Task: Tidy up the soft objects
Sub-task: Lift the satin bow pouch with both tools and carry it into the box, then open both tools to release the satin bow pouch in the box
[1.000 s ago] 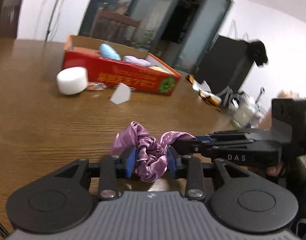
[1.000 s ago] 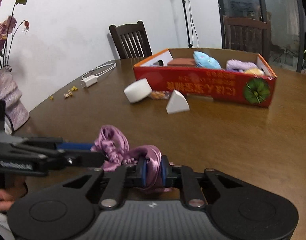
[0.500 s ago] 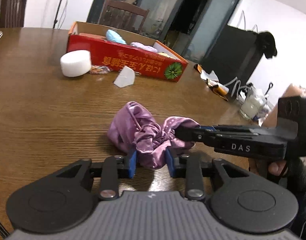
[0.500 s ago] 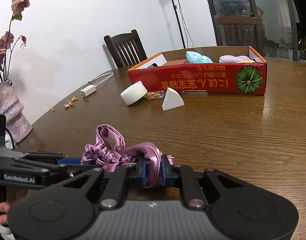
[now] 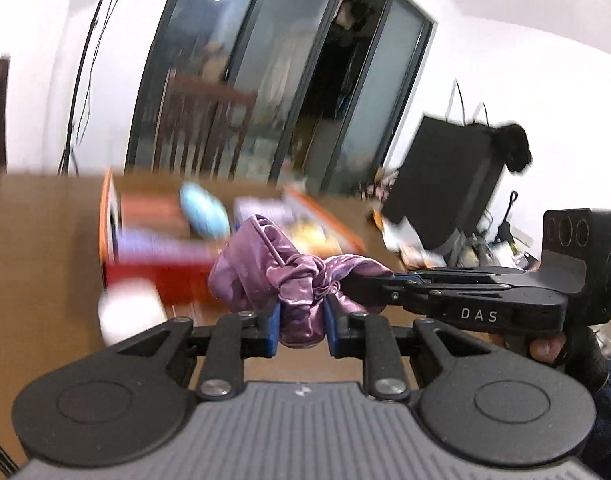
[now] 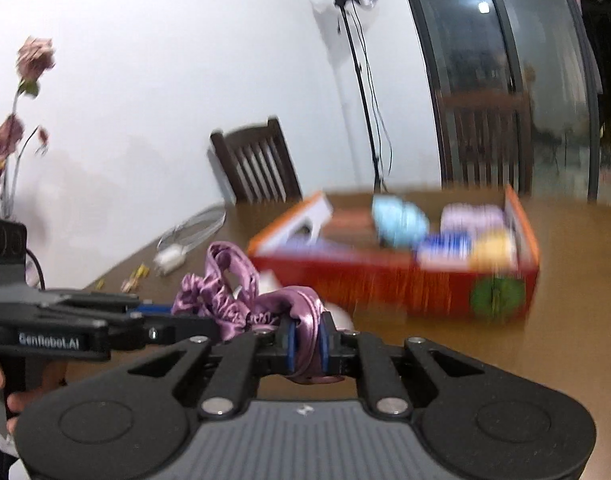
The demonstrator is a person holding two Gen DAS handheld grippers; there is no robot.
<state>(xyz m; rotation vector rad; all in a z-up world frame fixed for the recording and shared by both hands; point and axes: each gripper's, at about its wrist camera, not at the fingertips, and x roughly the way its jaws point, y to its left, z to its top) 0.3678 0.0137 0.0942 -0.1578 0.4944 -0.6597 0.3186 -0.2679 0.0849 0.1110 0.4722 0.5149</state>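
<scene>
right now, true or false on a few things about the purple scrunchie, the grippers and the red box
1. Both grippers grip the purple scrunchie. True: the left gripper and the right gripper each pinch a part of it.
2. The scrunchie lies flat on the table. False: it hangs between the grippers, above the table.
3. The red box is empty. False: a light blue item and other soft things sit inside.
4. A dark wooden chair stands by the white wall. True.
5. The right gripper is wide open. False: it is shut on the fabric.
</scene>
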